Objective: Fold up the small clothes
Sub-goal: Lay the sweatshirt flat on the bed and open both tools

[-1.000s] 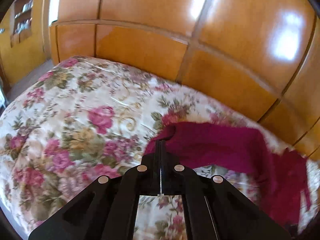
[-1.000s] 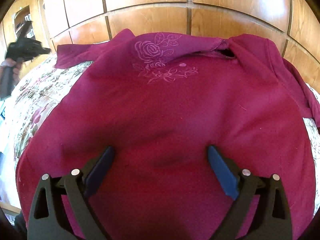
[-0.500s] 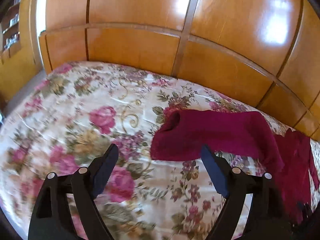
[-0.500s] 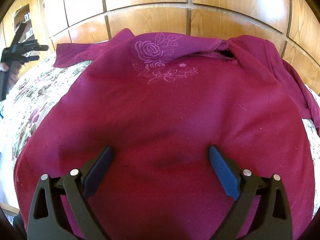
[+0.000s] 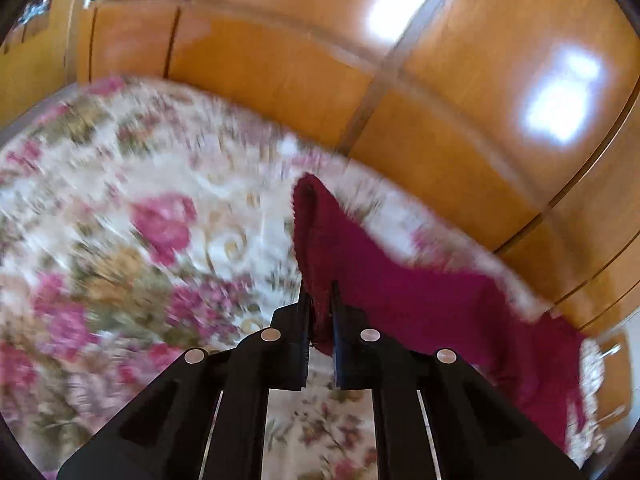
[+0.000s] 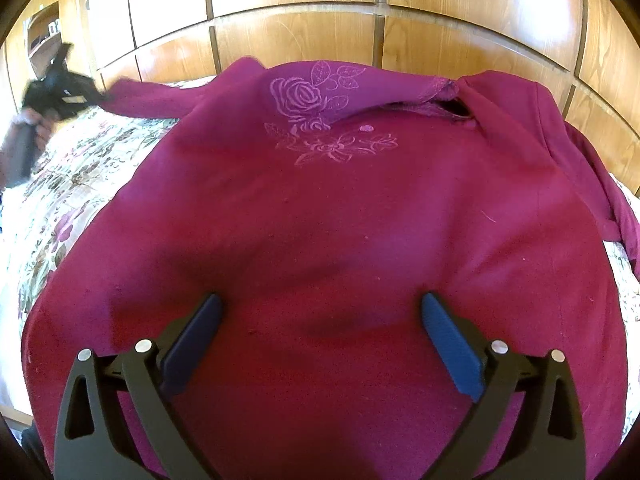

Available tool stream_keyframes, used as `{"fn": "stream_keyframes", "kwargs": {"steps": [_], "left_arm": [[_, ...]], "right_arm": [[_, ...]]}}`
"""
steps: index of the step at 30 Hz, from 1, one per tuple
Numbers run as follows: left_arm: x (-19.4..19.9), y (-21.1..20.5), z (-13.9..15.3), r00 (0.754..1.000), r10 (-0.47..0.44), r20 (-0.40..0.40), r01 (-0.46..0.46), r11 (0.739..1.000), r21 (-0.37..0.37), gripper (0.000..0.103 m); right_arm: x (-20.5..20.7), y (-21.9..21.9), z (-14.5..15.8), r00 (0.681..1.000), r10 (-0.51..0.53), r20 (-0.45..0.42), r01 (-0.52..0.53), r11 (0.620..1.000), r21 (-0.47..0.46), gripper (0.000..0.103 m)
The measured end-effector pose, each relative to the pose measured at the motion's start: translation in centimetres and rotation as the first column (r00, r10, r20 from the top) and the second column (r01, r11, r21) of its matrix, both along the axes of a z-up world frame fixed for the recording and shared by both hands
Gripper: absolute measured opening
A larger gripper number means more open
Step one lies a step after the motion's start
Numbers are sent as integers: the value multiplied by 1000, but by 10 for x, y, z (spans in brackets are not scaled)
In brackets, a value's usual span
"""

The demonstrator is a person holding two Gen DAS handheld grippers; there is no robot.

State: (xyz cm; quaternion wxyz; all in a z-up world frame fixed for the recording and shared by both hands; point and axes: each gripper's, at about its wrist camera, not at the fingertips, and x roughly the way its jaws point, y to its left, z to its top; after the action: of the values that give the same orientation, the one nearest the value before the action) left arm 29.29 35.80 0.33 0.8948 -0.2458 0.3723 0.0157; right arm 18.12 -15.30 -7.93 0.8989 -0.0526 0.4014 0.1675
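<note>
Sweater sleeve point(image 5: 320, 312) in left gripper point(image 5: 319, 300) (clamped)

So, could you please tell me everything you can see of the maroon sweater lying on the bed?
The maroon sweater is a soft knit top lying front-up on the floral bedspread, with a pale rose embroidery near the neckline. Its body lies broadly flat with shallow wrinkles. One sleeve stretches toward the left gripper, whose jaws are shut on the cuff; that view is motion-blurred. The other sleeve trails off the opposite side. The right gripper is open above the lower body.
</note>
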Motion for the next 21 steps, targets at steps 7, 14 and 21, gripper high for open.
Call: {"fn": "stream_keyframes", "kwargs": {"steps": [7,14,21], "left_arm": [[-24,41,41,993,113,-19,-109,986,127,7],[4,55,-51,904,296,-309,-173,914,368,7],[-28,46,-50,864,385,-324,-196,850,489,8]], "right_arm": [[-1,0,0,1000,-1,1,1,1000,-1,101],[0,3,0,1000,-5,6,5,1000,-9,101],[-2,0,0,1000,-5,10,5,1000,0,101]]}}
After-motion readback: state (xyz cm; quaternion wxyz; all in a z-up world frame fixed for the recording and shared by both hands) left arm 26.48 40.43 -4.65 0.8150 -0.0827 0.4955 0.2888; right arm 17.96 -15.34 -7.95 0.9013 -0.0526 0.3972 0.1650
